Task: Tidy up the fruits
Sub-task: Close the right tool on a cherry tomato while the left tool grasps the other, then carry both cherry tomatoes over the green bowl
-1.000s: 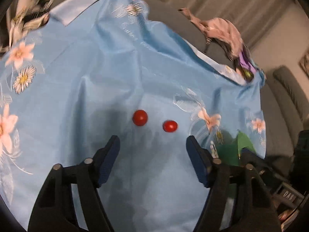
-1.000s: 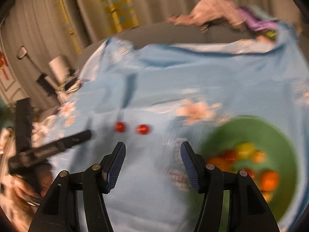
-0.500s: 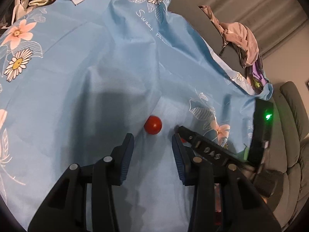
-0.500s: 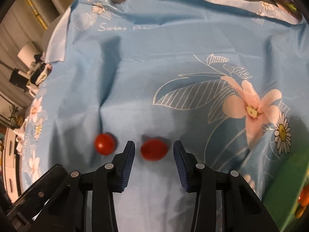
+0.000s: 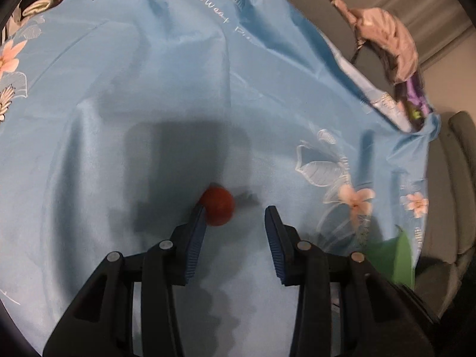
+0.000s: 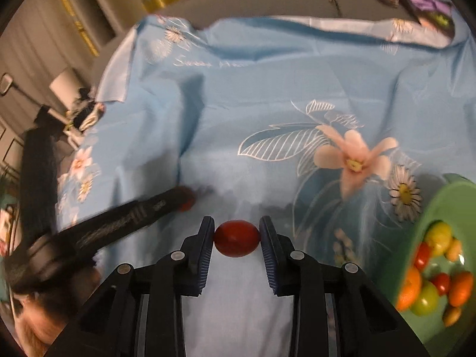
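The oval tomato (image 6: pixel 237 238) sits squeezed between the two blue pads of the right gripper (image 6: pixel 237 236), low over the blue cloth (image 6: pixel 267 95). Those jaws have just been closing, and both pads now press on the fruit's sides.

Just to the left lies the round tomato (image 5: pixel 217 209), on the cloth in the shadow of the tool above it. The left gripper (image 5: pixel 235 217) has it between its fingers: the left pad touches the fruit's side, while the right pad stands clear with a gap of bare cloth between. So those jaws are apart and not clamped. They narrowed a moment ago and have since held that width. From the right wrist view the left gripper (image 6: pixel 184 200) comes in as a dark, blurred bar from the lower left, its tip at that same tomato (image 6: pixel 187 203).

To the right, at the edge of the cloth, stands a green bowl (image 6: pixel 416 238) holding a mix of red, orange, yellow and green fruits (image 6: pixel 431 285). Only its rim (image 5: pixel 401 253) peeks into the left wrist view.

The cloth is creased and printed with pink flowers, daisies and white leaves, with cursive lettering near the far side. Beyond it a pinkish bundle of fabric (image 5: pixel 386 38) lies on a grey surface, with curtains behind.
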Demonstrator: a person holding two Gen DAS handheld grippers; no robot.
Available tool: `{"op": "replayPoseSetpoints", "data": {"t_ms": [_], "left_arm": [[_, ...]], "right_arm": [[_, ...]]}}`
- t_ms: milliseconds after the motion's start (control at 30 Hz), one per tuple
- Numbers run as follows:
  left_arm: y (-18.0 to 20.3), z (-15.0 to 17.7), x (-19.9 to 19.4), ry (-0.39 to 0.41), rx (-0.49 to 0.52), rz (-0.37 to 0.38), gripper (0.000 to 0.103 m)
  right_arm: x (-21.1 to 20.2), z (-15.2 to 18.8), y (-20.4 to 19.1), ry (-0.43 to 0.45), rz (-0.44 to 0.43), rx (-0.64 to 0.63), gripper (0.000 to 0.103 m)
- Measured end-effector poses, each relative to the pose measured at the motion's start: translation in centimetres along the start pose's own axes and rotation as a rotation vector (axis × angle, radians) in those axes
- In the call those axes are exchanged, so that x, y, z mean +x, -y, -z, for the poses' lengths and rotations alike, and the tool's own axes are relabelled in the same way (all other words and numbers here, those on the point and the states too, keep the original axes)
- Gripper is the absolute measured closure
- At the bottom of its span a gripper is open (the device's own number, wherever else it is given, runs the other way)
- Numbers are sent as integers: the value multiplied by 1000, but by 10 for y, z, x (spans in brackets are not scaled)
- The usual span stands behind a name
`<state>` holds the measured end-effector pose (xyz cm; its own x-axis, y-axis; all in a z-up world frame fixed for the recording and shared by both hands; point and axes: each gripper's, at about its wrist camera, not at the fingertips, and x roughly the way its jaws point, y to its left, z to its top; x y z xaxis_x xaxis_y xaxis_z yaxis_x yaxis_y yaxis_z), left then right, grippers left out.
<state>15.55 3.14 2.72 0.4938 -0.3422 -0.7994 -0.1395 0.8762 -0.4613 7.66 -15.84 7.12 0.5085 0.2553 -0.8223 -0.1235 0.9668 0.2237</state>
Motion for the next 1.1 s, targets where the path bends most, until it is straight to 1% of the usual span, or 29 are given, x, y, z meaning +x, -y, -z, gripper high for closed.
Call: {"op": "replayPoseSetpoints", "data": {"t_ms": [100, 200, 267, 300, 333, 367, 533, 633, 700, 833, 933, 1033, 1100], "left_arm": [[-2, -2, 8, -4, 2, -53, 63], [-3, -4, 11, 10, 9, -60, 63], [-2, -8, 14, 14, 11, -64, 63], [-2, -9, 15, 18, 11, -65, 65], [-2, -10, 16, 23, 14, -72, 69], [-1, -9, 17, 27, 17, -85, 77], [-1, 2, 7, 53, 17, -91, 77], [2, 16, -14, 90, 36, -92, 77], [5, 31, -35, 128, 57, -98, 77], [8, 63, -67, 177, 91, -107, 77], [5, 91, -82, 198, 95, -107, 77], [6, 115, -93, 223, 129, -123, 77], [8, 125, -100, 250, 140, -115, 77]], "right_arm": [[-12, 4, 1, 32, 2, -9, 70], [-21, 6, -2, 67, 33, -48, 70], [-24, 6, -3, 82, 37, -58, 70], [-25, 7, -2, 85, 36, -59, 70], [-25, 6, -1, 85, 35, -59, 70], [-25, 6, -1, 82, 35, -57, 70], [-22, 7, 3, 59, 33, -45, 70], [-25, 10, 3, 61, 29, -45, 70], [-27, 13, 3, 60, 23, -46, 70], [-29, 29, 2, 52, 7, -49, 70], [-27, 45, 2, 19, -12, -39, 70], [-27, 56, 0, 17, -31, -44, 70], [-26, 60, -3, 23, -27, -53, 70]]}}
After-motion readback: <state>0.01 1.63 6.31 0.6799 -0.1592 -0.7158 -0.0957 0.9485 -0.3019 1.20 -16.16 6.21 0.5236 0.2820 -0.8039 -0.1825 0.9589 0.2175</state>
